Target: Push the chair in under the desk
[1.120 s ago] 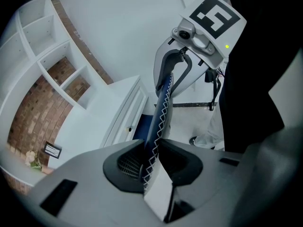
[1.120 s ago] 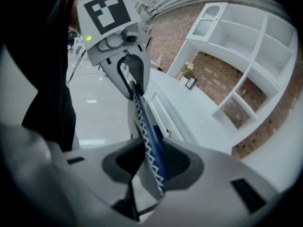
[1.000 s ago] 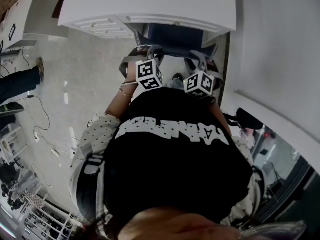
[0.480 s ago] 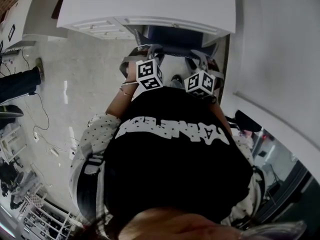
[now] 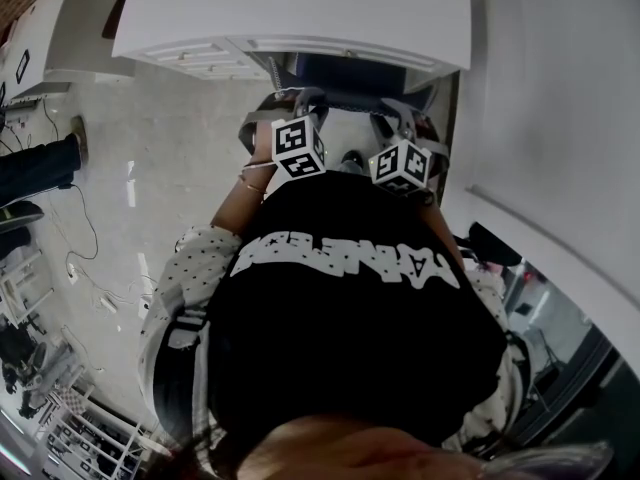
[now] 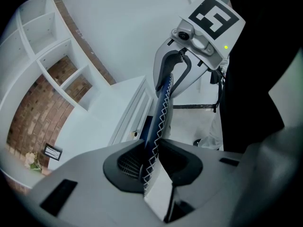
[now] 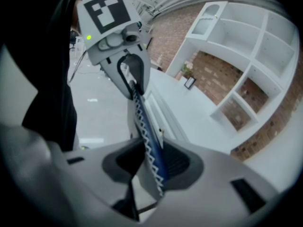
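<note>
At 12 o'clock in the head view, the chair (image 5: 348, 71) stands partly tucked beneath the front edge of the white counter (image 5: 300, 8). The left tool (image 6: 151, 160) and the right tool (image 7: 151, 164) each pinch the blue, zigzag-stitched top edge of the chair's back. The step in hand appears to be the push itself, well advanced. The next move calls for an even shove toward 12 o'clock, both tools together, keeping the chair straight

Stitched blue cloth chair (image 6: 157, 126), smooth matt white desk (image 5: 300, 8), glossy floor (image 5: 170, 128).
</note>
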